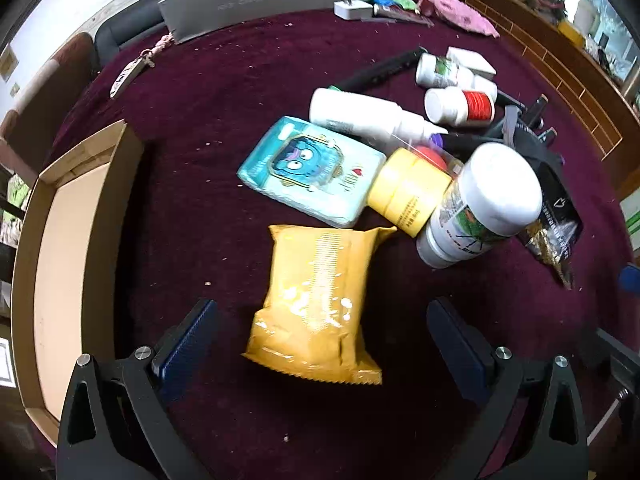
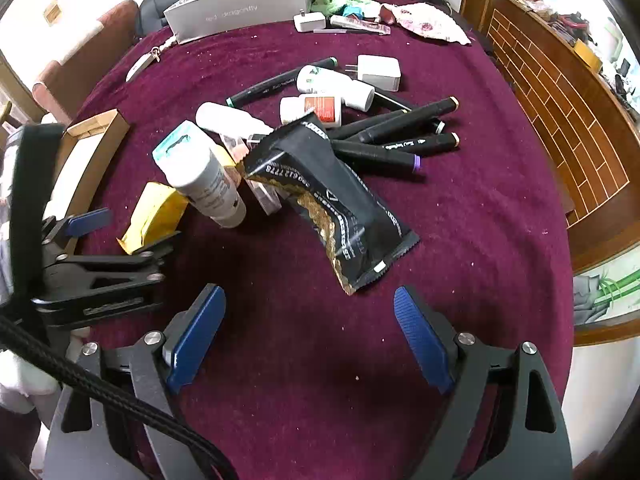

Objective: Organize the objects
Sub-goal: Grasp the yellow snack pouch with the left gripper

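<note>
A yellow snack packet lies flat on the maroon tablecloth. My left gripper hangs just above it, open, one blue pad on each side and neither touching it. The right wrist view shows that same left gripper over the yellow packet. A crumpled black snack packet lies ahead of my right gripper, which is open and empty, with the packet's near end just beyond its fingertips. An upright white-capped bottle stands between the two packets.
An open cardboard tray sits at the table's left edge. The pile holds a blue wipes pack, a yellow jar, white bottles, black markers and a white charger. A grey box stands at the back.
</note>
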Tool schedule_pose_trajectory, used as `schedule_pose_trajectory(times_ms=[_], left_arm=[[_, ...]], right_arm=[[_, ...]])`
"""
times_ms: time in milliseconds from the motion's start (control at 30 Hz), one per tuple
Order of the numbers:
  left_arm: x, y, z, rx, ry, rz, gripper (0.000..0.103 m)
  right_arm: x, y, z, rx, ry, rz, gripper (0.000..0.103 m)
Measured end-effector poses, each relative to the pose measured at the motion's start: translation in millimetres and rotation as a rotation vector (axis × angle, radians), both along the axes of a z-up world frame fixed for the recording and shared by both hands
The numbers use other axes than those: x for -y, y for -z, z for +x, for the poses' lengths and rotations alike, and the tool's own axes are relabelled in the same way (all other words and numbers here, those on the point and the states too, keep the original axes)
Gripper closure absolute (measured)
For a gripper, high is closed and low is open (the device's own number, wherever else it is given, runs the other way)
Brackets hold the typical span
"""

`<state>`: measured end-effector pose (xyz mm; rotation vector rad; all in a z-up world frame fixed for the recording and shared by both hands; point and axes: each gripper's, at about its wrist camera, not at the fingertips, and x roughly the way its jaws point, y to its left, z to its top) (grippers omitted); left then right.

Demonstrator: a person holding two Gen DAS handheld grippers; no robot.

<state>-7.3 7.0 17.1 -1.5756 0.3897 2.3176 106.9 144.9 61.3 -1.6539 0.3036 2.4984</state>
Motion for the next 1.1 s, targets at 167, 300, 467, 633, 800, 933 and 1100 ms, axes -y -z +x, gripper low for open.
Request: schedule_pose_trajectory(times_ms=[167, 300, 467, 633, 800, 933, 1100], left_arm=[[-6, 5, 1, 0.013, -0.005, -0.005, 0.002], [-6, 10, 1, 0.029, -0.015, -0.017, 0.003], [-3, 12, 2, 0.054, -0.028, 0.005, 0.004], [-3, 12, 3, 0.060, -0.025, 0.015, 0.005], [-3, 12, 4, 0.060, -0.017, 0.019, 0.007], [-4, 12, 6, 0.056, -0.008, 0.020, 0.007], [-4, 10, 9, 0.037, 0.005, 0.028, 0.026]], right_arm=[[-7, 1, 4, 0.004, 0.002, 0.000, 0.015], [-10, 2, 7, 0.005, -0.001, -0.003, 0.015], [-11, 6, 6, 0.019, -0.006, -0.009, 0.015], [-7, 7, 4, 0.026, -0.011, -0.009, 0.015], [-4, 8, 2, 0.031, -0.012, -0.006, 0.015], [-2, 8, 1, 0.035, -0.007, -0.003, 0.015], [1, 7, -1, 0.030, -0.004, 0.004, 0.015]])
